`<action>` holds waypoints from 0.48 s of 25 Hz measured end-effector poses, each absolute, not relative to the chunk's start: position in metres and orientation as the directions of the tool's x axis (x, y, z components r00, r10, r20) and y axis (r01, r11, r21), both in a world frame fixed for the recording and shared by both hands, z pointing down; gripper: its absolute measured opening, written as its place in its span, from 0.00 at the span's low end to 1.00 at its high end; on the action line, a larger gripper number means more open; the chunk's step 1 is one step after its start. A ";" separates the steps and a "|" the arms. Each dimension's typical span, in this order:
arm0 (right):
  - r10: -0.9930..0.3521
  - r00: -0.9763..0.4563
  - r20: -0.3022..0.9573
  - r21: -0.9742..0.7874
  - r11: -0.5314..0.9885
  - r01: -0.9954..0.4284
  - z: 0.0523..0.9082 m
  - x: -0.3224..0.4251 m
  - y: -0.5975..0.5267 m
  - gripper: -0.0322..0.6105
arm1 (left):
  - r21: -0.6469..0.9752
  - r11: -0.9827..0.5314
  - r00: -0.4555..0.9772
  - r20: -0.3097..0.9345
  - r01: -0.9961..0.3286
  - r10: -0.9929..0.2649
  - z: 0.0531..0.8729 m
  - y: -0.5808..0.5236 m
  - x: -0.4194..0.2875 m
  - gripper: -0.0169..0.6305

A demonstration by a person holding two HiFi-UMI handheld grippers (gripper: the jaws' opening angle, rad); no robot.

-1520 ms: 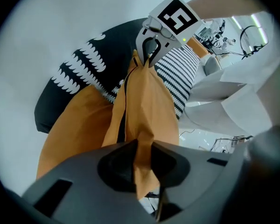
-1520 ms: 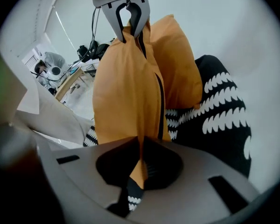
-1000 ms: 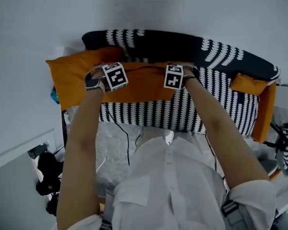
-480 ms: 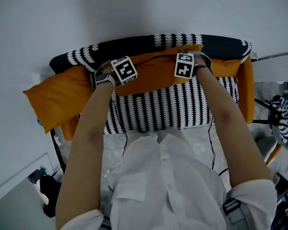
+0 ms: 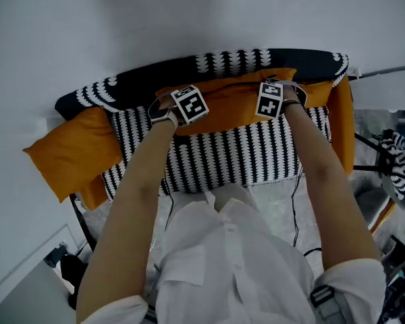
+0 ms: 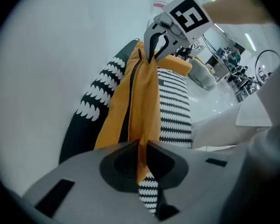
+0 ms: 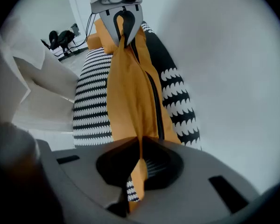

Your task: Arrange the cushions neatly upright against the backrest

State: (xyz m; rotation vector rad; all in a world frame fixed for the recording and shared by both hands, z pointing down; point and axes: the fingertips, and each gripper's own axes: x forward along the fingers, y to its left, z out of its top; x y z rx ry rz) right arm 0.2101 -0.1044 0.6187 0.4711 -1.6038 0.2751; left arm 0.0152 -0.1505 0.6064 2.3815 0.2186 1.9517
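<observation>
Patterned sofa (image 5: pixel 243 152), orange cushion (image 5: pixel 229 108) along backrest (image 5: pixel 304 58), its edge clenched in left claw (image 6: pixel 142 146) and right claw (image 7: pixel 139 146)

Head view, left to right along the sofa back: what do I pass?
Loose cushion at the left end of the sofa → left gripper → middle of the held cushion, clamped by both grippers → right gripper → end cushion at the right arm.

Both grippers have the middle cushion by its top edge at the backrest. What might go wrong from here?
The left gripper and right gripper pinch only a thin fold of the middle cushion; it may slip or slump forward once released. The left cushion overhangs the end of the sofa and might slide off.
</observation>
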 end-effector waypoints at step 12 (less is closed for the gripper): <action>-0.154 -0.069 0.986 0.100 0.862 -0.497 0.639 0.198 -0.127 0.15 | 0.135 -0.990 0.163 0.977 0.034 0.139 0.628 -0.178 0.004 0.33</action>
